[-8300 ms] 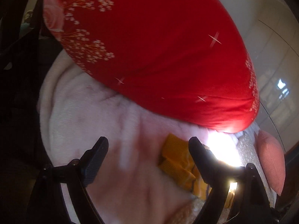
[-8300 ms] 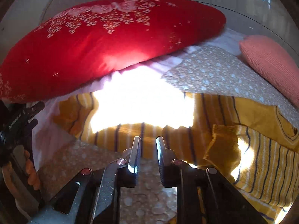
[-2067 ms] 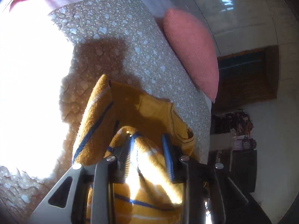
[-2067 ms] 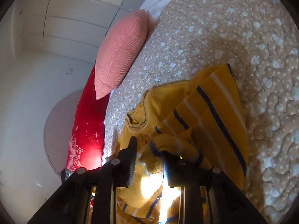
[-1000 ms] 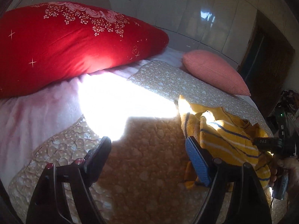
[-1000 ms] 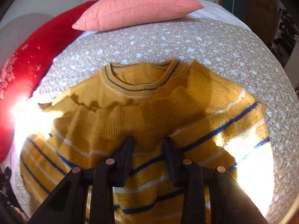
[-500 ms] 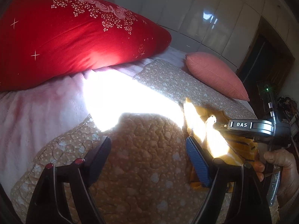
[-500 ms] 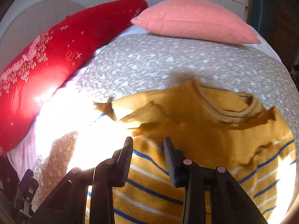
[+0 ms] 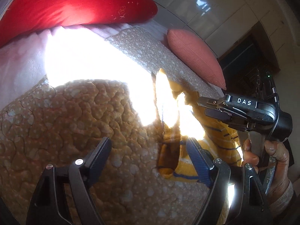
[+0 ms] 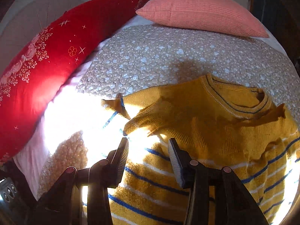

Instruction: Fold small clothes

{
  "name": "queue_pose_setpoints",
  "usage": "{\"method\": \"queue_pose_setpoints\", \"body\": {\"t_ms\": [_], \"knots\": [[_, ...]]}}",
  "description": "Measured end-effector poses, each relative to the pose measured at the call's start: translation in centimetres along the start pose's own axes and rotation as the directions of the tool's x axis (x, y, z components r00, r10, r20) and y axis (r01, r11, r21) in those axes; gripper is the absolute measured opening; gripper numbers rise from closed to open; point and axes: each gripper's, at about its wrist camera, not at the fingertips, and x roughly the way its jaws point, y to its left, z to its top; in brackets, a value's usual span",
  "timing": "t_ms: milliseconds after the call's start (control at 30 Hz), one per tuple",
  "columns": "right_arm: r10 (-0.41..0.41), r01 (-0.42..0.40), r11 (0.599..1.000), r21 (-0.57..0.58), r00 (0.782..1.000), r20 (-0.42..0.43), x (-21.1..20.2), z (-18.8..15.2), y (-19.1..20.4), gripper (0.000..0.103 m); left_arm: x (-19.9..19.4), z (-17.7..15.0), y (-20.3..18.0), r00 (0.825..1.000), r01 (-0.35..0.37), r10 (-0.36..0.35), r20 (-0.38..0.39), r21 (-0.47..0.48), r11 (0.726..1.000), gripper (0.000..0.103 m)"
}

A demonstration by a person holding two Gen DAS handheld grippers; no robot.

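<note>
while jaws just widened, right gripper (image 10: pixel 148 150) hovering open above yellow knitted sweater with blue stripes (image 10: pixel 215 140), spread on speckled quilted bedspread (image 10: pixel 159 56); left gripper (image 9: pixel 148 155) gaping empty, near sweater's left edge.

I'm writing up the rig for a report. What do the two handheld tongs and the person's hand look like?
Left tongs: black frame, silver screws, ribbed pads, the right-hand one blue. Right tongs: black frame, reddish screws, pale ridged pads. From the left wrist view, the right tongs' black body carries white "DAS" lettering, a thin cable and a small green light. The hand gripping it wears a beige ribbed knit cuff.
</note>
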Motion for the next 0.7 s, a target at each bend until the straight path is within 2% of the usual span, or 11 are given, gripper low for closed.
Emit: {"method": "queue_pose_setpoints", "body": {"t_ms": [33,100,133,233,267,300,367,433,500,567,700], "knots": [[0.037,-0.037,0.999,0.016,0.999,-0.008,-0.1,-0.2,0.0,0.047,0.8,-0.3,-0.2,0.999,0.017,-0.017,-0.028,-0.005,1.000,0.081],[0.112,-0.110,0.992,0.056,0.993,-0.030,0.3,-0.7,0.3,0.047,1.8,-0.8,-0.5,0.998,0.003,-0.004,-0.066,-0.019,1.000,0.063],[0.139,-0.136,0.988,0.078,0.990,-0.037,0.6,-0.9,0.3,0.047,2.0,-1.0,-0.5,0.997,-0.025,0.024,-0.075,-0.005,1.000,0.046],[0.186,-0.176,0.977,0.124,0.980,-0.076,2.5,-1.4,0.7,0.047,1.4,-0.9,-0.2,0.997,-0.014,0.014,-0.071,-0.004,1.000,0.029],[0.189,-0.175,0.976,0.131,0.976,-0.104,3.6,-1.5,1.0,0.047,1.1,-0.8,0.0,0.997,-0.047,0.046,-0.059,-0.001,0.999,0.017],[0.175,-0.160,0.979,0.129,0.977,-0.121,4.3,-1.8,1.1,0.048,0.9,-0.8,0.1,0.994,-0.106,0.106,-0.040,0.013,0.994,0.014],[0.152,-0.138,0.983,0.117,0.982,-0.117,4.9,-2.1,1.5,0.052,0.6,-0.7,0.5,0.985,-0.169,0.169,-0.023,0.022,0.985,0.011],[0.149,-0.136,0.984,0.116,0.983,-0.112,4.9,-2.0,1.8,0.056,0.3,-0.5,1.1,0.990,-0.141,0.140,-0.033,-0.007,0.990,0.011],[0.142,-0.130,0.985,0.109,0.984,-0.109,4.7,-1.8,2.1,0.058,-0.1,-0.3,1.2,0.988,-0.153,0.153,-0.018,-0.009,0.988,0.012],[0.118,-0.111,0.991,0.075,0.988,-0.099,4.1,-1.6,2.7,0.058,-0.3,-0.3,1.3,0.984,-0.178,0.178,-0.001,-0.005,0.984,0.016],[0.071,-0.074,0.997,-0.025,0.992,-0.107,4.2,-1.9,4.8,0.069,-0.7,-0.4,1.9,0.992,-0.130,0.129,-0.010,-0.046,0.990,0.029]]}}
